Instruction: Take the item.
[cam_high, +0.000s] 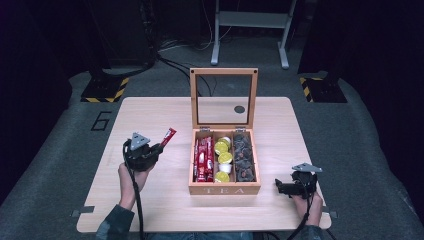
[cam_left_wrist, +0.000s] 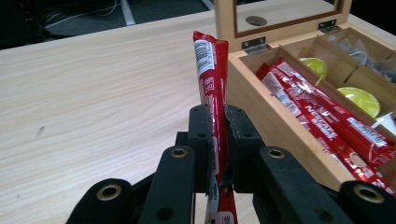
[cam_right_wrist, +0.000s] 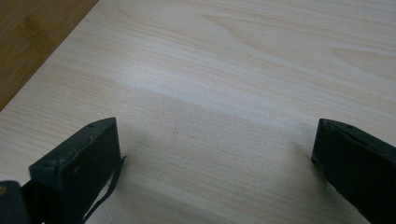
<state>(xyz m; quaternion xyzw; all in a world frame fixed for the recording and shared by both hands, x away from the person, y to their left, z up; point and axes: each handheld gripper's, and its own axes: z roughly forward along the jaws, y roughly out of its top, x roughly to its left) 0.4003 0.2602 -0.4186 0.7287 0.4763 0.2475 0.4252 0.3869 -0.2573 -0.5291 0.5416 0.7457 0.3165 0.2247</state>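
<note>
Left gripper (cam_high: 161, 146) clamped tight on a red sachet (cam_left_wrist: 213, 70) — held up over the table (cam_high: 150, 112), just left of the tea box (cam_high: 224, 189) — right gripper (cam_high: 278, 186) wide apart, near right, holding nothing

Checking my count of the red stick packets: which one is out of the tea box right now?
The red stick packet clamped upright in the left gripper, left of the tea box. The other red packets lie flat in its left compartment.
</note>
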